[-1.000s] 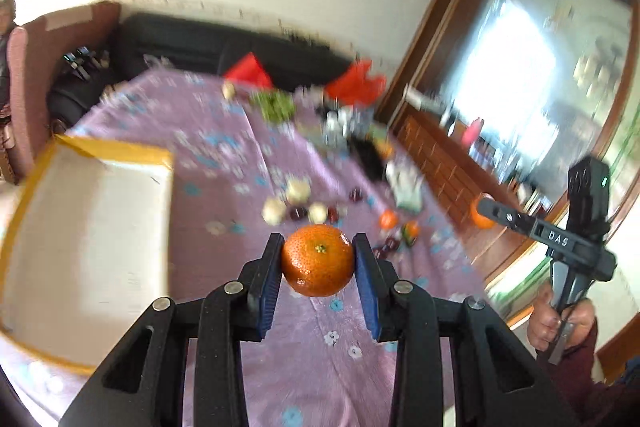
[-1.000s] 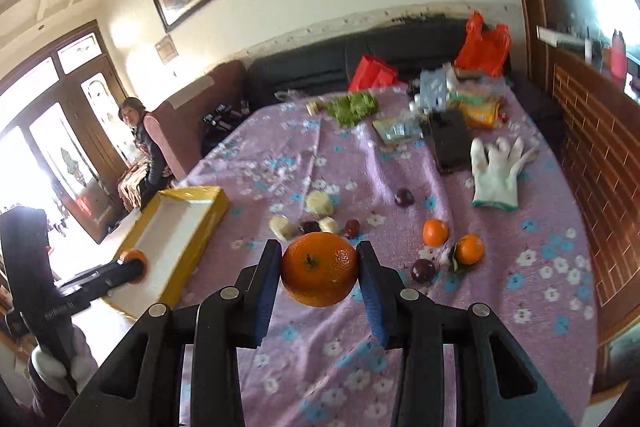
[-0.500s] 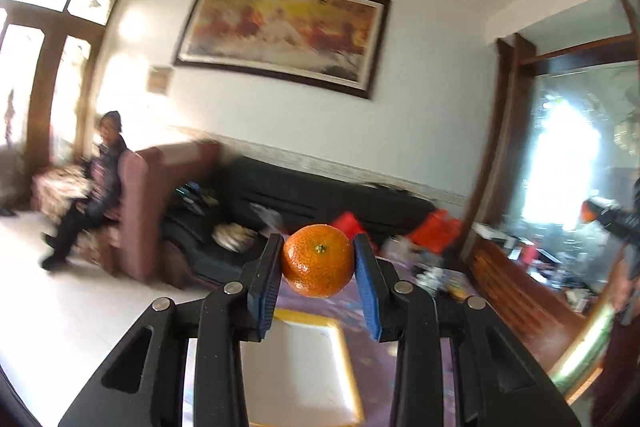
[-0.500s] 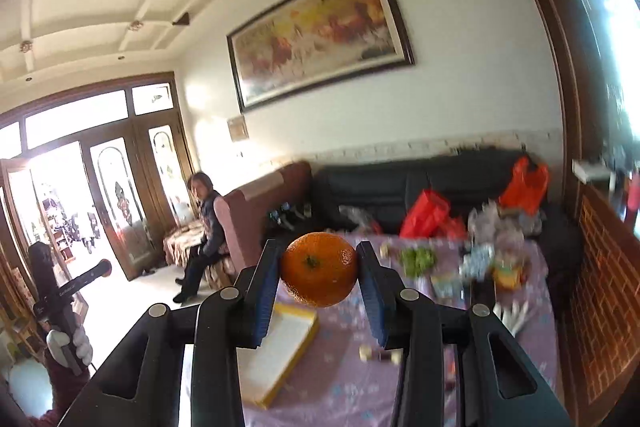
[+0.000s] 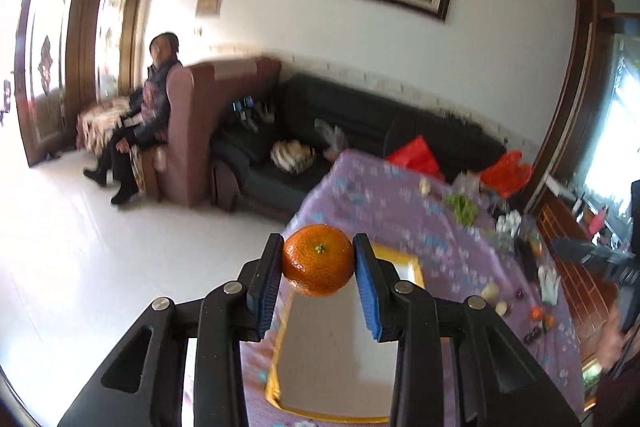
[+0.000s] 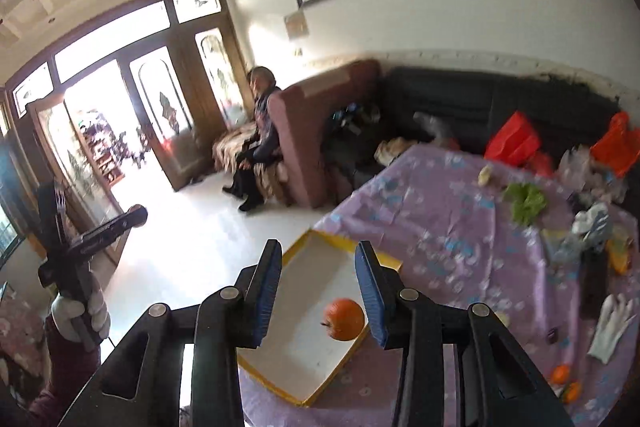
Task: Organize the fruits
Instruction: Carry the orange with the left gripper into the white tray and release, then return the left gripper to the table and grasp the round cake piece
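On the purple floral tablecloth (image 6: 440, 227), low in frame, the yellow-rimmed box (image 6: 316, 239) holds one orange (image 6: 344, 313) below the right gripper (image 6: 318, 291), jaws apart and empty; the left gripper (image 5: 318, 277), clamped on its mandarin (image 5: 319, 259), should lower over the box before letting go.

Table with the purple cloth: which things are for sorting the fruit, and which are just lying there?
For the job:
held orange in the left hand-held gripper; orange in the box; yellow-rimmed box; loose oranges.

Just lying about:
white glove; green leaves; red bags.
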### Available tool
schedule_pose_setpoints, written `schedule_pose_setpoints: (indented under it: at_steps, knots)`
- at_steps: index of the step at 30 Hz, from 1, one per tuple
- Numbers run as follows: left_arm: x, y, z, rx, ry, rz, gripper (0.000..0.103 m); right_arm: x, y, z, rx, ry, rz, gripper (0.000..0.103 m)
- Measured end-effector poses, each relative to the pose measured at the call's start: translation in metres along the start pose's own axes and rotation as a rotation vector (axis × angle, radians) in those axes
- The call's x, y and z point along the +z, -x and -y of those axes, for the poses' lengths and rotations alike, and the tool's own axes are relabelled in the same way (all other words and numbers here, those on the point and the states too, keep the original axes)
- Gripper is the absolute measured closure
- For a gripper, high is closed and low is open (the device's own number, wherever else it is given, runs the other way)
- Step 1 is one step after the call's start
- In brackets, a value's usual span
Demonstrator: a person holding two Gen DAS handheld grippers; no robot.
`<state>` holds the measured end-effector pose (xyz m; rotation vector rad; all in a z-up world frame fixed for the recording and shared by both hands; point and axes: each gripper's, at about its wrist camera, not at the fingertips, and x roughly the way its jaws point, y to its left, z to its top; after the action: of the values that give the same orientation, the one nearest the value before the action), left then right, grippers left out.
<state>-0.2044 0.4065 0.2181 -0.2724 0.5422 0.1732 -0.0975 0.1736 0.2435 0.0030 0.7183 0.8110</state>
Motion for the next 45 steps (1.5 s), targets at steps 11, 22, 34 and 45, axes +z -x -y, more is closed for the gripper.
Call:
schedule_pose_setpoints:
  at_steps: [11, 22, 34, 45]
  knots:
    - [-0.087, -0.154, 0.022, -0.012, 0.021, -0.288, 0.069, -0.088, -0.181, 0.041, -0.012, -0.041, -0.262, 0.079]
    - [-0.082, -0.160, 0.004, 0.049, 0.077, -0.282, 0.038, -0.086, -0.116, 0.087, -0.121, -0.099, -0.177, 0.079]
    - [-0.076, -0.113, 0.028, 0.047, 0.104, -0.203, 0.029, -0.117, 0.022, 0.193, -0.358, -0.318, -0.015, 0.065]
    - [-0.090, -0.100, 0.143, -0.173, -0.015, -0.232, 0.023, -0.188, 0.076, 0.258, -0.434, -0.464, -0.056, 0.062]
